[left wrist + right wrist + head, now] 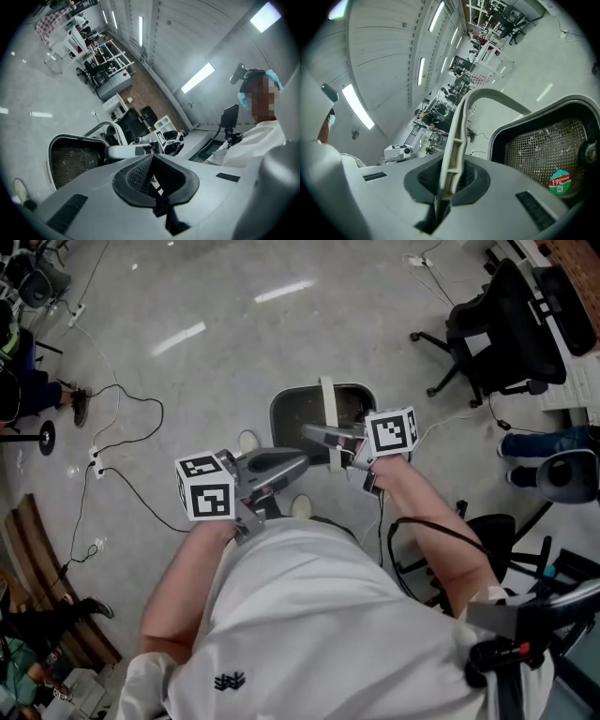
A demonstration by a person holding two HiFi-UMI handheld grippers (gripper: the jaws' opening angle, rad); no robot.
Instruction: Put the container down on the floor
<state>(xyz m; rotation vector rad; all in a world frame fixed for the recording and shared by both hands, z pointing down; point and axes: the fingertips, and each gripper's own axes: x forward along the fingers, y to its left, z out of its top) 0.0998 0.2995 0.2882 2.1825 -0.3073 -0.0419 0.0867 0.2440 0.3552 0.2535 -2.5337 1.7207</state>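
The container (305, 411) is a dark mesh basket with a grey rim and a white bail handle (329, 407). In the head view it hangs in front of the person's legs, over the grey floor (216, 371). My right gripper (315, 435) reaches in from the right and is shut on the handle. The right gripper view shows the thin handle (456, 131) pinched between the pads, with the basket (543, 150) to the right. My left gripper (298, 463) points at the basket from the left, shut and holding nothing. Its own view shows the basket (70, 159) just ahead.
White shoes (248, 441) stand beside the basket. Black cables (122, 418) and a power strip (95, 461) lie on the floor at the left. Office chairs (497, 329) stand at the upper right, and another person's legs (544, 442) are at the right edge. A wooden bench (37, 568) is at the lower left.
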